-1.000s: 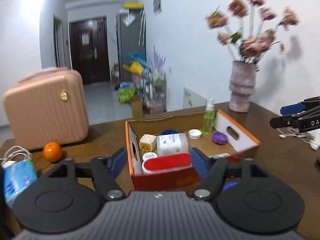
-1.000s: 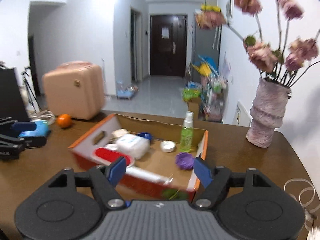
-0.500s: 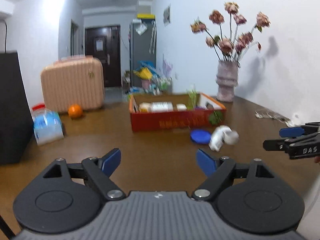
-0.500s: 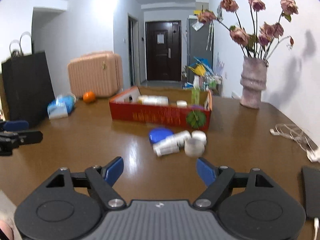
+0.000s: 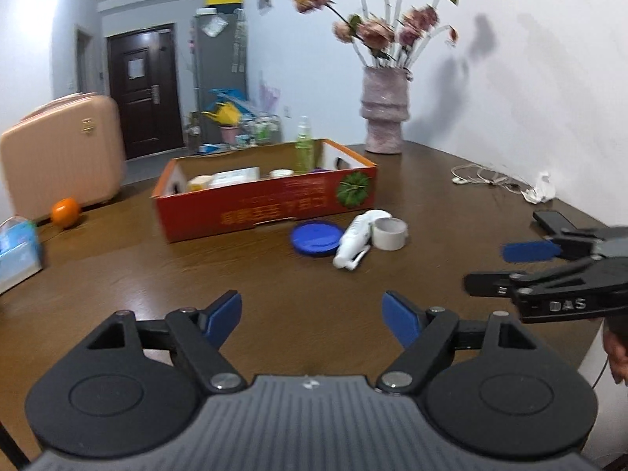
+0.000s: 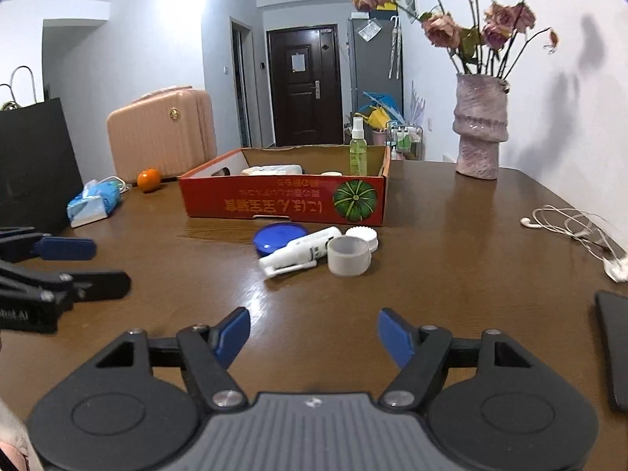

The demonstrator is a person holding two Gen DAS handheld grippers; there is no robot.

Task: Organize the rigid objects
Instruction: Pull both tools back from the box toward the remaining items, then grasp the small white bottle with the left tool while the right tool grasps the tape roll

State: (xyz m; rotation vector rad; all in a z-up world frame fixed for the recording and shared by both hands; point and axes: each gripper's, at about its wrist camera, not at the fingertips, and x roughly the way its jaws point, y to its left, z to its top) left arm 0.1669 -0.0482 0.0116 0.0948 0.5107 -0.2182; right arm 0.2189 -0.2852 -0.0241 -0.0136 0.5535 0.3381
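Red box point(image 6: 282, 206) with upside-down Japanese print (pumpkin picture point(image 6: 355, 200) beside)

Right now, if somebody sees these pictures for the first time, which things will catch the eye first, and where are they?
The red cardboard box at the table's middle draws the eye first, a green spray bottle standing upright inside it. In front of it lie a blue lid, a white bottle on its side and a tape roll. A vase of dried roses stands far right by the wall.
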